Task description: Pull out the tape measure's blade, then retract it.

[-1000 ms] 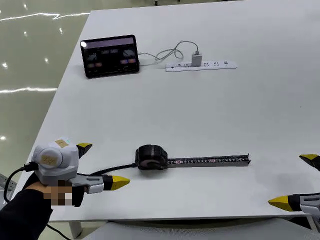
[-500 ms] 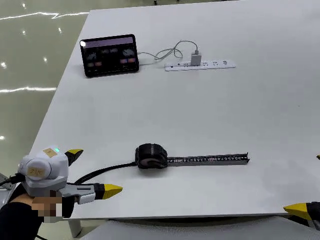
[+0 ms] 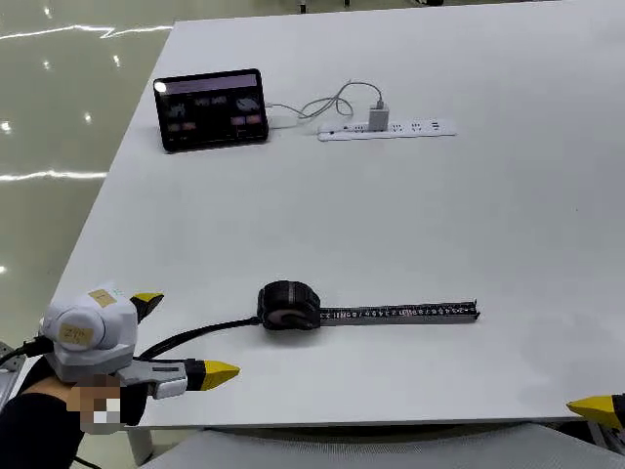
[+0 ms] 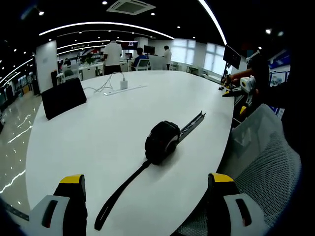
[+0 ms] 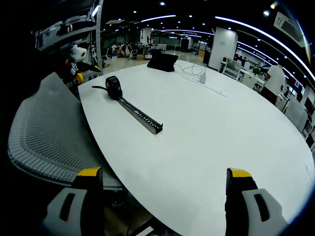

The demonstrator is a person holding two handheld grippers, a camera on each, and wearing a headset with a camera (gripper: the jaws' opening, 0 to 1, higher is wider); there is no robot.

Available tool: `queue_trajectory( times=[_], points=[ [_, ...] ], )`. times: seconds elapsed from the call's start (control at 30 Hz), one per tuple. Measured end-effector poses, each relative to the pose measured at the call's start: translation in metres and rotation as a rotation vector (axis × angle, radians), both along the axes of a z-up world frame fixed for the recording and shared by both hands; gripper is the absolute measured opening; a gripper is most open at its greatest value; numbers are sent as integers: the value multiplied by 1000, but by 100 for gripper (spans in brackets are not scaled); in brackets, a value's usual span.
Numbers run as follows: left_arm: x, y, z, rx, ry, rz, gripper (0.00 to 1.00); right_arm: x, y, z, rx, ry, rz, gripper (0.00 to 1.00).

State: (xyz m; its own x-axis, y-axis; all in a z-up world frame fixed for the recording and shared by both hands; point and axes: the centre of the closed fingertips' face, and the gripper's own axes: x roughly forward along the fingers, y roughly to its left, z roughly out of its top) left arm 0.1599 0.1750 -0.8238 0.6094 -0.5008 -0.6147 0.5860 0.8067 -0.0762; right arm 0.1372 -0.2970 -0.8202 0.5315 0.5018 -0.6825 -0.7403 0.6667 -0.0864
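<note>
Holding our left tool (image 3: 186,334) and right tool (image 5: 165,172) wide open, empty, we see the tape measure (image 3: 289,306) on the surface (image 3: 391,215), blade (image 3: 400,314) out; retracting is left.

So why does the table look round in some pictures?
Fisheye distortion: both gripper views bend the table into a curve; the head view keeps its edges straight. The tape measure looks sharp in the head view, where the floor shows glare streaks.

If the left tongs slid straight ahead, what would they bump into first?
Probably the black strap lying just ahead on the table, then the tape measure it leads to.
</note>
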Motion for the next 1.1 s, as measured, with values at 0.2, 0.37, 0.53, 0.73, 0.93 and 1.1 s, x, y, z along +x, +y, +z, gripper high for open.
queue_trajectory(
  times=[0.2, 0.37, 0.53, 0.73, 0.93, 1.1],
  points=[
    [9, -5, 3, 53, -21, -16, 99, 7, -4, 4, -4, 3, 3, 100],
    [14, -13, 8, 19, -19, -5, 100, 14, -4, 9, -13, -2, 23, 100],
    [24, -21, 8, 0, -14, 9, 100, 26, -4, 9, -23, -3, 32, 100],
    [38, -36, 12, -13, -1, 47, 100, 37, 9, 10, -43, 17, 86, 100],
    [47, -52, 16, -12, 10, 78, 100, 46, 24, 9, -54, 19, 141, 100],
    [56, -68, 16, -32, 4, 110, 100, 53, 33, 7, -69, 31, 191, 100]
  ],
)
